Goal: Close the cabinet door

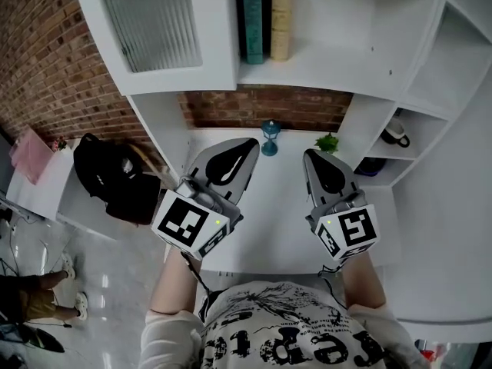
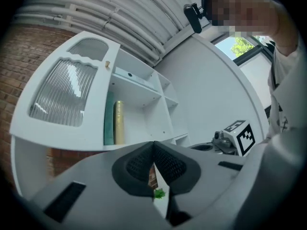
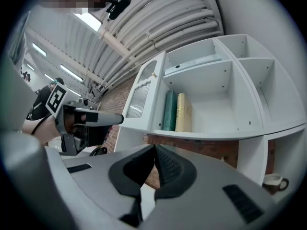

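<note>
Both pairs of jaws are pressed together with nothing between them. On the left gripper (image 2: 153, 150) the ribbed pads meet along one seam, and the right gripper (image 3: 154, 148) shows the same. Shut jaws probably suit this job, since a door can be nudged with a blunt tip and needs no pinch.

In the head view the left gripper (image 1: 231, 164) and the right gripper (image 1: 327, 174) hang side by side over the desk (image 1: 269, 233). Both point toward 12 o'clock at the cabinet, below its shelf line and well apart from it.

The door (image 1: 154, 29) stands open at about 11 o'clock from the left gripper, swung out from the left edge of the book bay. Its ribbed glass pane faces the camera. The left gripper view has the door (image 2: 67, 99) at 10 o'clock, and the right gripper view shows it (image 3: 141, 97) edge-on at 11 o'clock. The left gripper is nearer, so it looks the likelier one to push. It would have to rise and get round to the door's outer face first.

Two books (image 1: 265, 18), one teal and one yellow, stand upright in the bay, set back behind the front edge. I judge they will not block the door's swing. On the desk below are a blue goblet (image 1: 270, 137) at 12 o'clock and a small plant (image 1: 327, 142) at 1 o'clock from the left gripper. Both sit under the shelf, clear of the door's path but in line with a low reach. A mug (image 1: 396, 133) sits in a side shelf at 2 o'clock, and a black bag (image 1: 115, 179) lies on a bench at 9 o'clock.
</note>
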